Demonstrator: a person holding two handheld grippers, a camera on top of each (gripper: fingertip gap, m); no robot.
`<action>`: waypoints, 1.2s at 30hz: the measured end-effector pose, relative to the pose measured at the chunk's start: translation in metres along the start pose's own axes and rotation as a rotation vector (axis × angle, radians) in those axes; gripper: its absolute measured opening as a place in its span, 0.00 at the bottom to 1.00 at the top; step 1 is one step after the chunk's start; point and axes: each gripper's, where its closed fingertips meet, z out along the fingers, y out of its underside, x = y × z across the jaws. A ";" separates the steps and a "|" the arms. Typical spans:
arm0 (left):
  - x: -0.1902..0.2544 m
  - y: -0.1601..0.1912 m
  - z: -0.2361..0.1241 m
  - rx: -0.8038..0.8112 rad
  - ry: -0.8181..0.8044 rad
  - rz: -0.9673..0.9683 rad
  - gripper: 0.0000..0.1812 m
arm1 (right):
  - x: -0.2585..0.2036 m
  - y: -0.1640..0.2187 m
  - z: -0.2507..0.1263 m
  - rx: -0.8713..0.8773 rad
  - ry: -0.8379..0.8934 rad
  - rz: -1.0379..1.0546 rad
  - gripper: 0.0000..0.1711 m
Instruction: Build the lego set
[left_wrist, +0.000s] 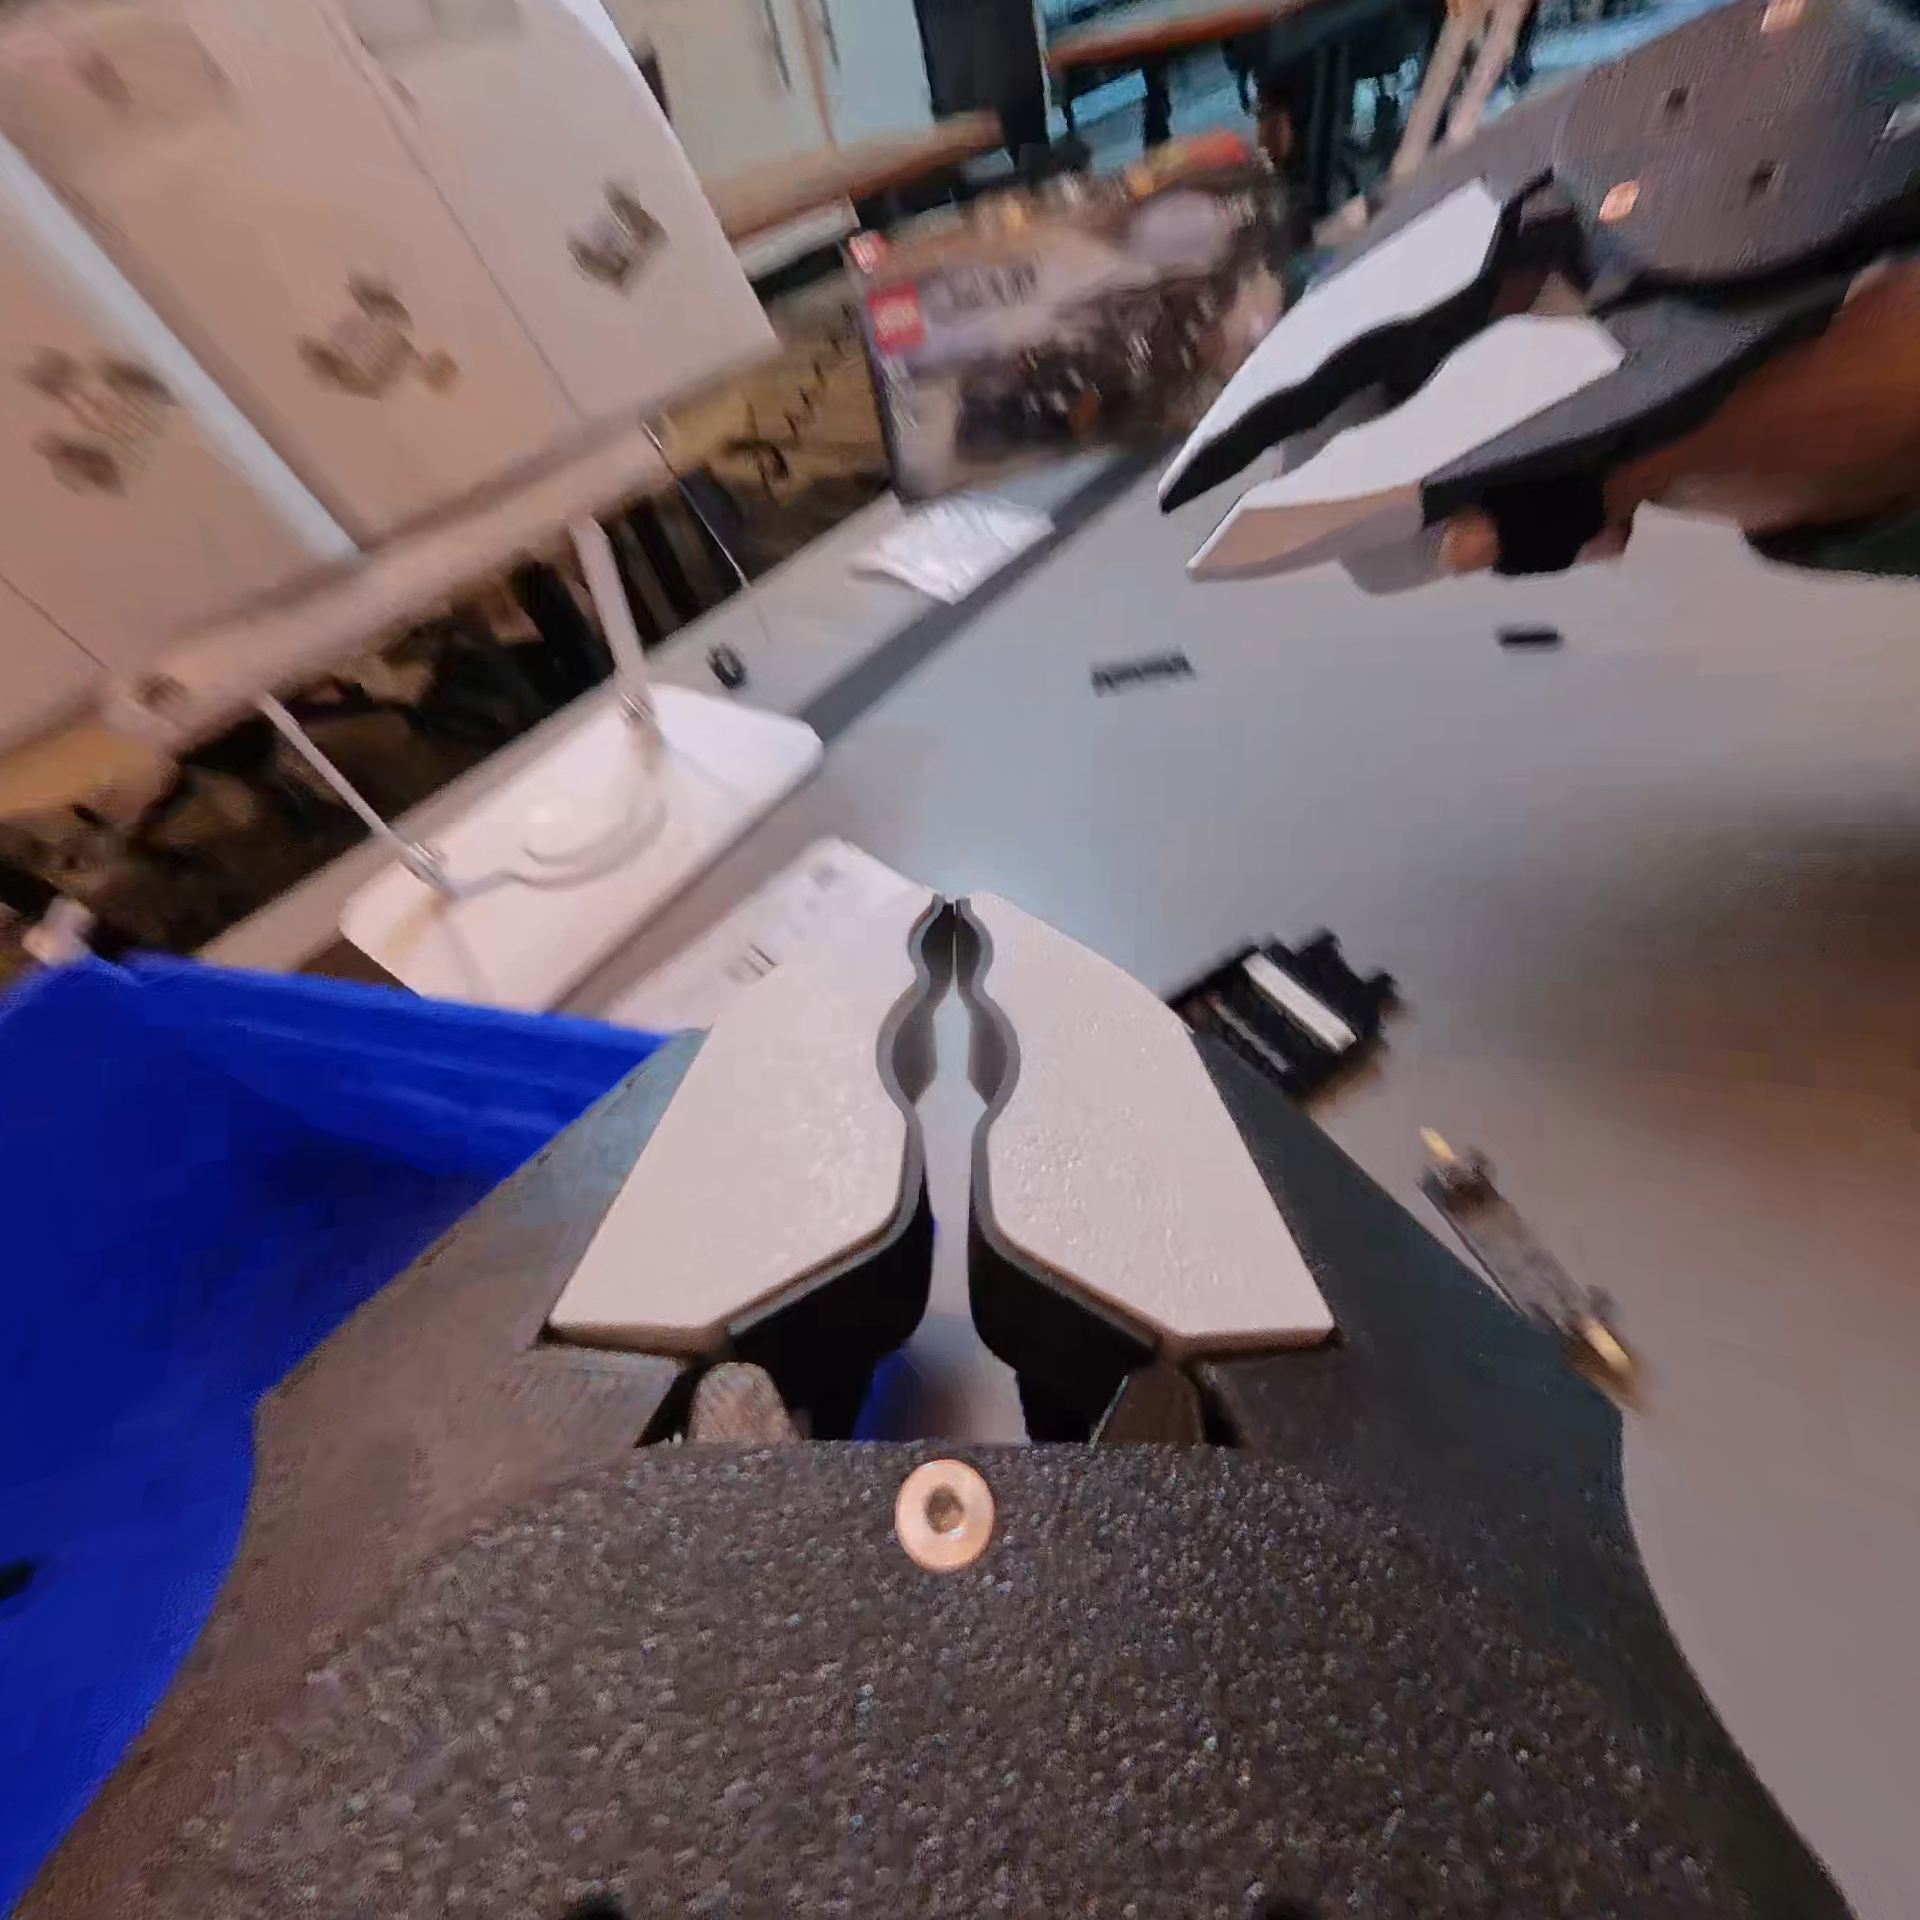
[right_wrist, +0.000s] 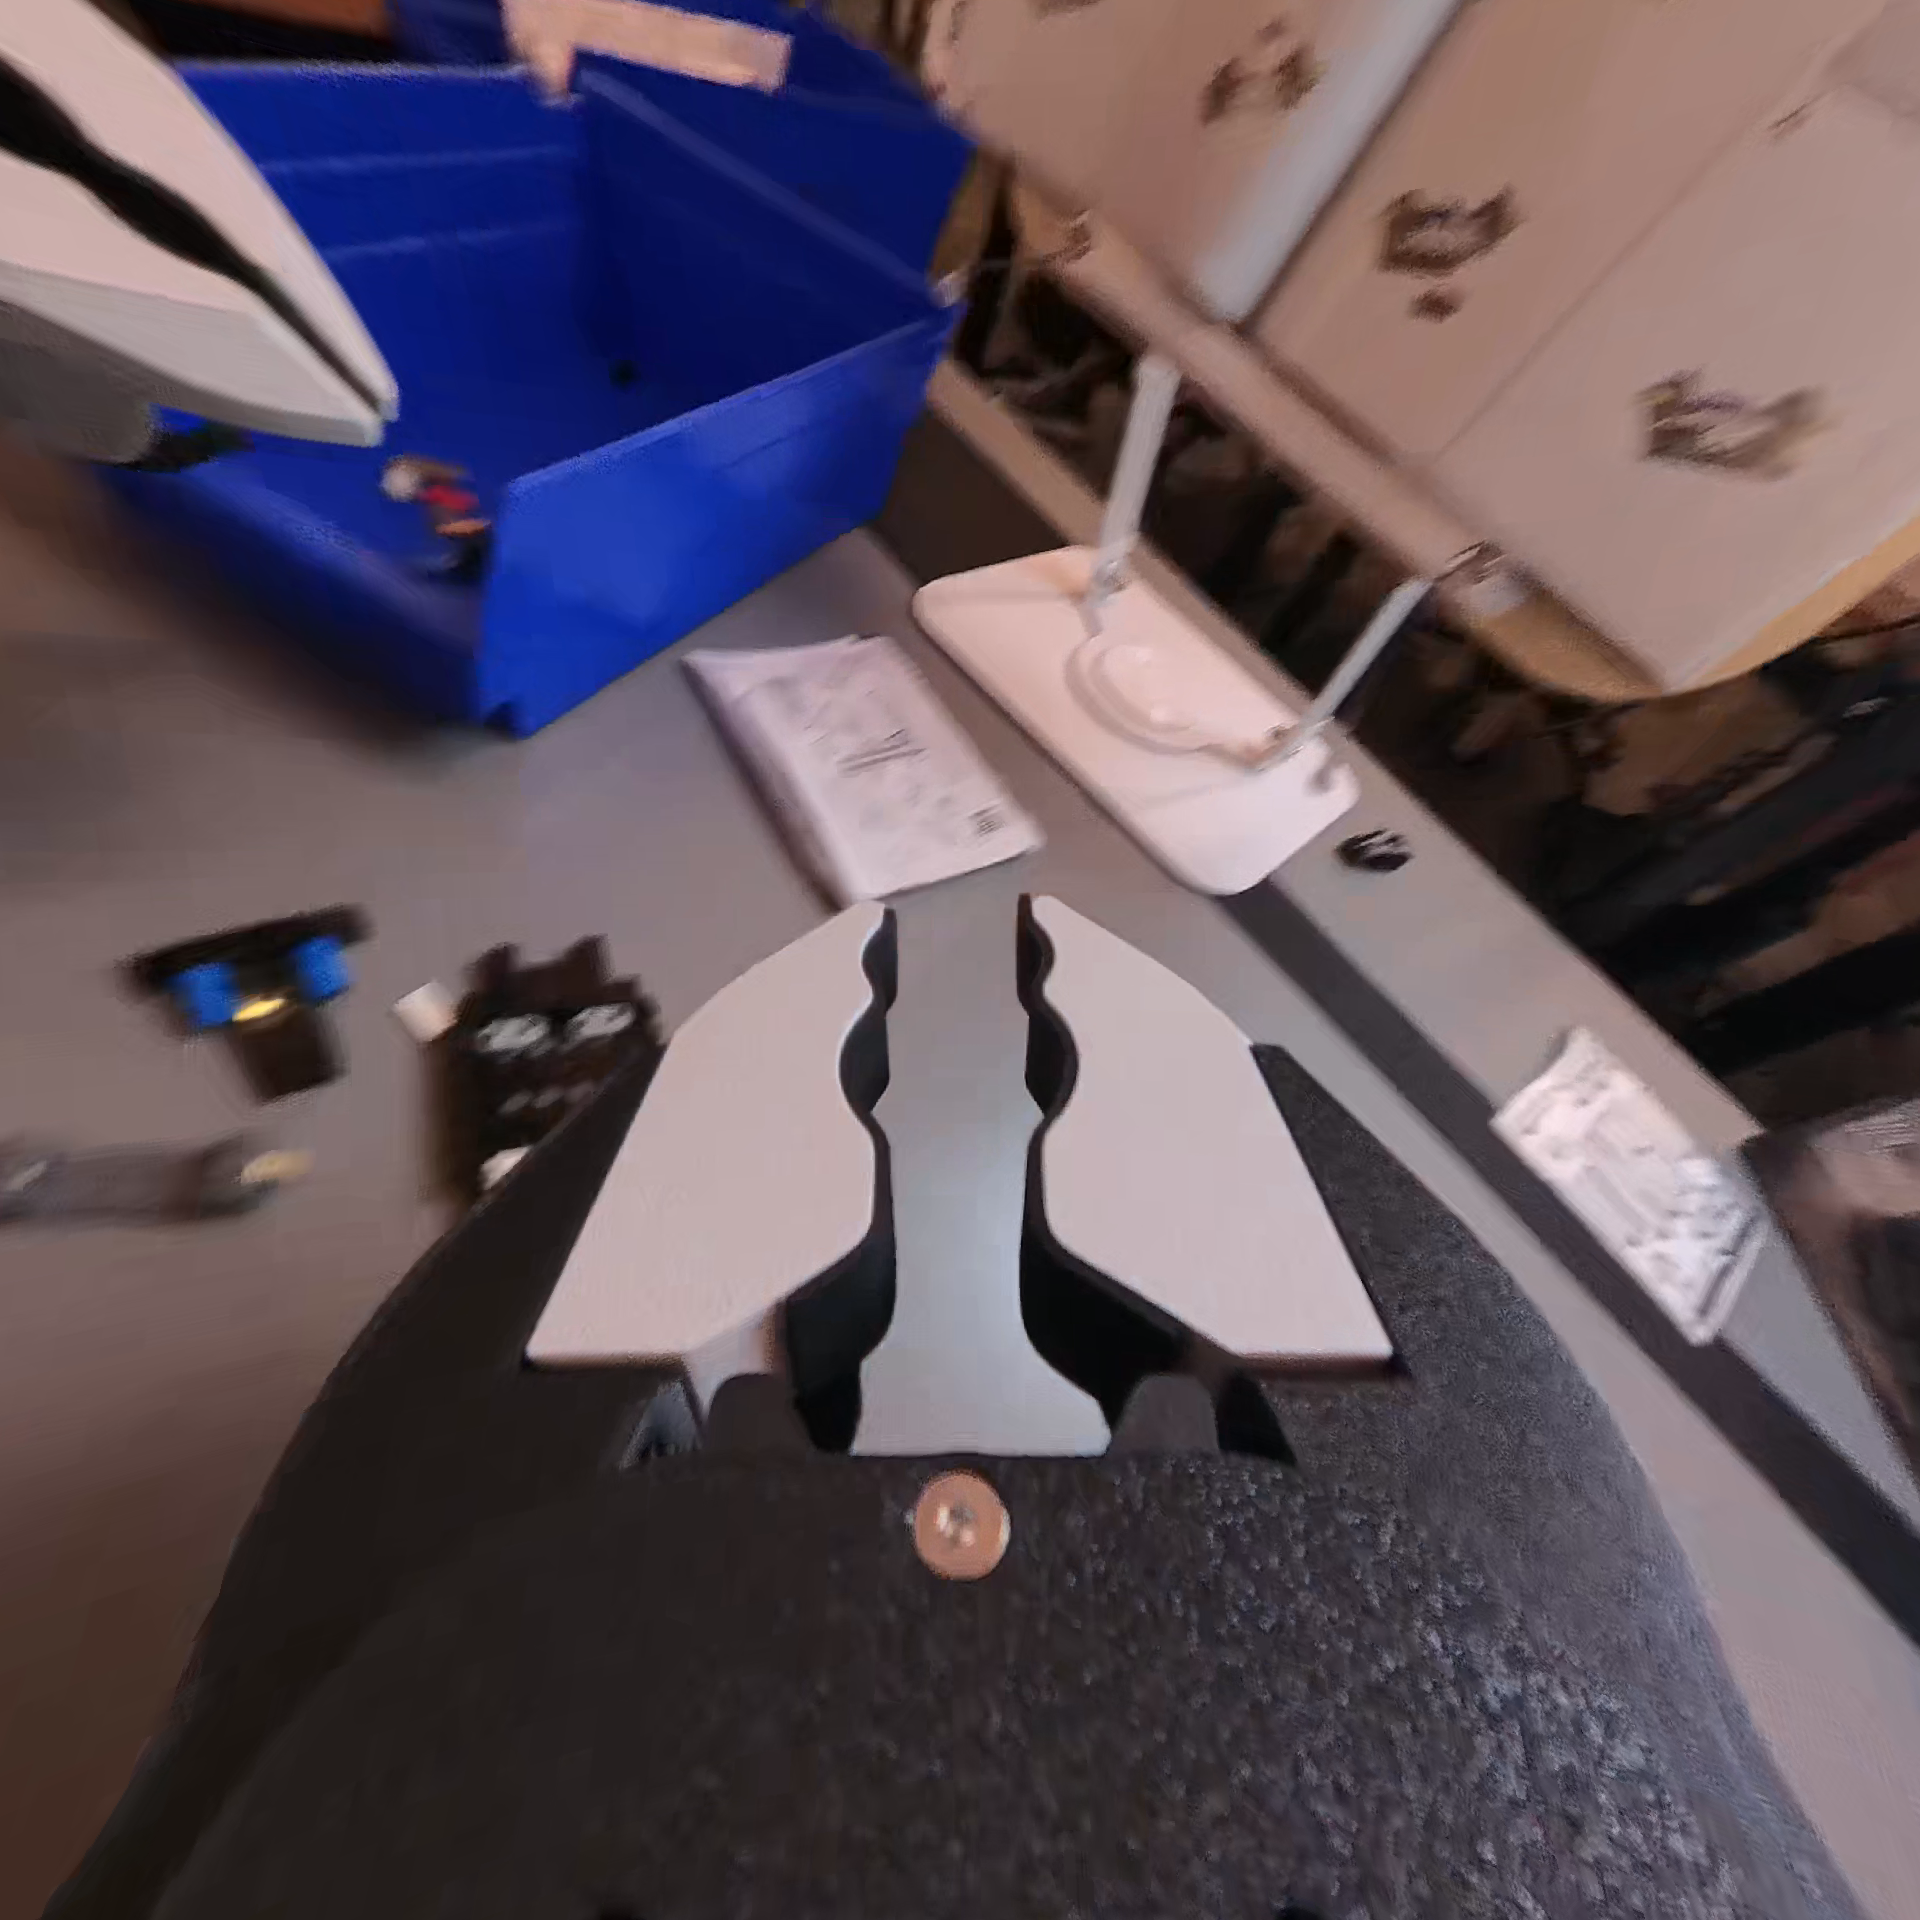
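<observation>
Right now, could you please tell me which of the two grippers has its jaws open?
The right gripper: bare grey table shows through a wide gap between its jaws. The left gripper has its tips pressed together.

Workshop; blue parts bin (right_wrist: 665, 343), cluttered bench (left_wrist: 1299, 790)

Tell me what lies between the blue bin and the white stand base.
In the right wrist view, a folded printed paper booklet lies flat on the grey table between the blue bin and the white stand base.

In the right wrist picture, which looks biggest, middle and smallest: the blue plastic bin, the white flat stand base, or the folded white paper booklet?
1. Blue plastic bin
2. White flat stand base and folded white paper booklet: alike, not ranked.
</observation>
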 end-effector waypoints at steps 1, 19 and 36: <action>0.010 0.012 -0.004 -0.030 0.018 -0.007 0.02 | -0.018 0.010 -0.006 -0.028 -0.052 0.015 0.14; 0.094 0.122 0.010 -0.383 0.310 0.115 0.17 | -0.171 0.072 0.008 -0.236 -0.389 0.009 0.18; 0.087 0.105 0.000 -0.170 0.389 0.205 0.16 | -0.145 0.067 -0.004 -0.182 -0.300 0.007 0.09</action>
